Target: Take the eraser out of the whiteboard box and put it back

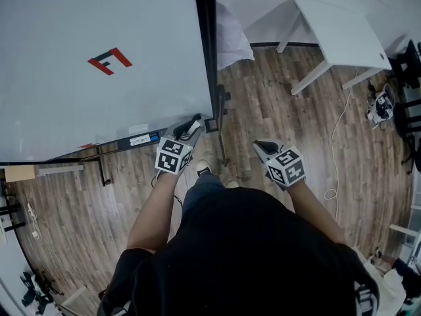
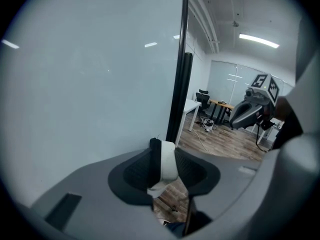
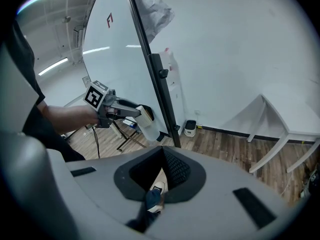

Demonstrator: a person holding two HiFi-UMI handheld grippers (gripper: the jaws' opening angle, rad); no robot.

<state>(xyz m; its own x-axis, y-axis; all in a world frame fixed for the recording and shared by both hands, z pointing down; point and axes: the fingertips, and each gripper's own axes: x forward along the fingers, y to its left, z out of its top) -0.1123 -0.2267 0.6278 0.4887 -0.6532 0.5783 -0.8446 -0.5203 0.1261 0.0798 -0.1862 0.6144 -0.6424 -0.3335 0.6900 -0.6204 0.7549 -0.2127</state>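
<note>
While the right hand-held gripper (image 1: 263,146) hangs over the wooden floor (image 1: 283,104) with its jaws pressed together on nothing, the left hand-held gripper (image 1: 193,124) pinches the white-and-black eraser (image 2: 167,161) just before the whiteboard's (image 1: 99,58) lower right corner; a white desk (image 1: 342,31) stands beyond.

In my head view the whiteboard (image 1: 99,78) takes the left side, and the box (image 1: 141,139) sits along its lower edge. My left gripper (image 1: 191,126) is at the board's lower right corner, just right of the box, with the eraser (image 2: 167,165) between its jaws. My right gripper (image 1: 265,147) is further right, apart from the board. The table (image 1: 342,31) stands behind, at far right
</note>
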